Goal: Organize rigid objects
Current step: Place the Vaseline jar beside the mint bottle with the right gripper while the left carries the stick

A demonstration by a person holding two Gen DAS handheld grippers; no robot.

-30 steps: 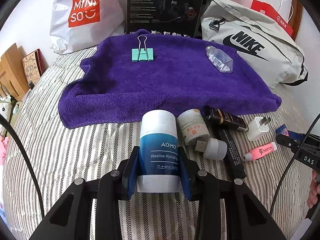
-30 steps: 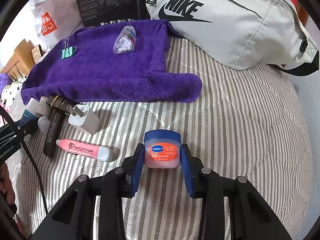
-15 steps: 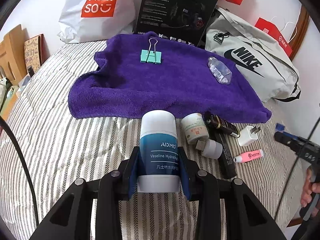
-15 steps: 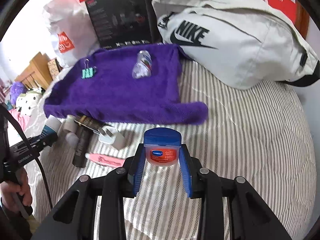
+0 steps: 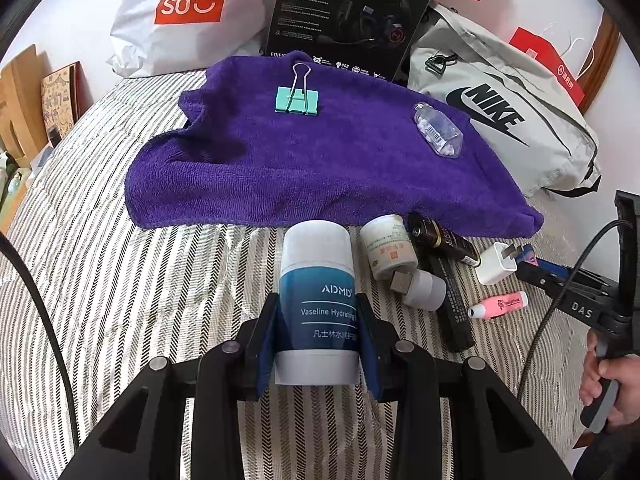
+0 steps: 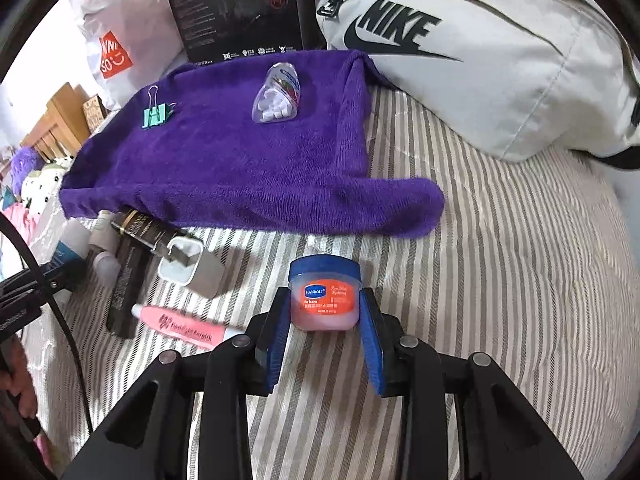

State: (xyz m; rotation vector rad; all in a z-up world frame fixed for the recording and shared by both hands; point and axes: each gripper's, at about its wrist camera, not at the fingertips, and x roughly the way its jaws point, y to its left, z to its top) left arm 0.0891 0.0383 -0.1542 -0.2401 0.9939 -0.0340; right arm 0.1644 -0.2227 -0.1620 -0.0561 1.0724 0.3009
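Left tongs [image 5: 318, 332]: closed on the Vaseline tube [image 5: 317, 300], pads at both sides of its lower half.
Tube axis: runs straight ahead from the tongs, white cap toward the purple towel [image 5: 320, 160].
Right tongs [image 6: 325, 320]: gripping the lip balm jar [image 6: 325, 298], upright, blue lid uppermost, over the striped bed [image 6: 500, 280].

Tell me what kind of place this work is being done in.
Most likely a bedroom: the items lie on a striped quilted bedspread, with a Nike bag and a Miniso shopping bag against the wall.
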